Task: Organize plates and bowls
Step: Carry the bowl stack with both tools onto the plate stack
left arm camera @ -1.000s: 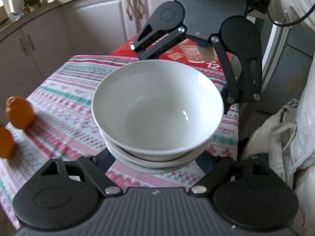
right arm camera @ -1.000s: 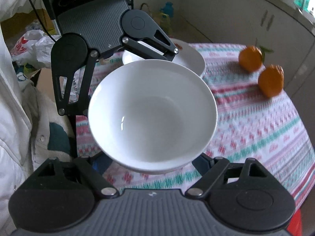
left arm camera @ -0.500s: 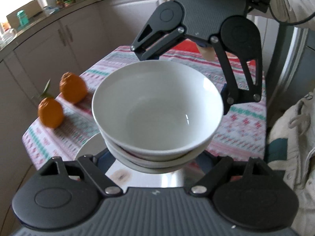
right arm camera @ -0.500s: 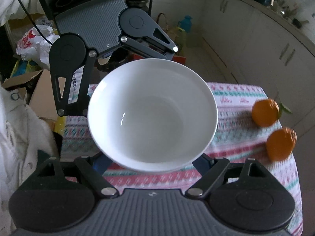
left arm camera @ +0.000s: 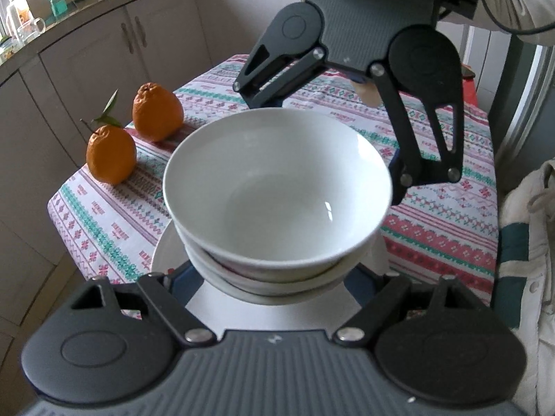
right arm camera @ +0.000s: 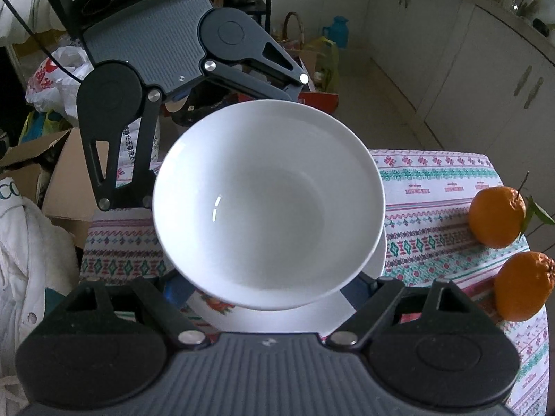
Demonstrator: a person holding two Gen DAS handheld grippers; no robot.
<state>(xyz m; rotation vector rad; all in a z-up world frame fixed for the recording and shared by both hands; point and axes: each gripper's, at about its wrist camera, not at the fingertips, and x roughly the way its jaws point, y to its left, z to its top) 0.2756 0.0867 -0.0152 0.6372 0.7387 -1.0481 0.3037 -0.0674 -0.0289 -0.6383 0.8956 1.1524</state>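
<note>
The white bowl sits nested in a second white bowl, whose rim shows just under it in the left wrist view. Both bowls are empty; the top one shows only a small glint on its inner wall. The stack is held in the air over a white plate that lies on the desk, near its close edge. The plate holds nothing else that can be seen, apart from a small printed pattern.

The left hand-held gripper clasps the stack from one side and the right hand-held gripper from the opposite side, each with its jaws spread fairly wide about the bowls' lower walls. Each camera sees the other gripper across the bowl.

The desk wears a striped, patterned cloth. Two oranges stand on it close together, well apart from the plate, one with a green leaf.

Only the left wrist view shows the lower bowl; from the right wrist camera the stack reads as a single bowl. The right wrist view alone shows the floor with cardboard boxes, plastic bags and a blue jug. The left wrist view alone shows a worktop with jars above the cabinets. A white sleeve lies at the edge of both.
</note>
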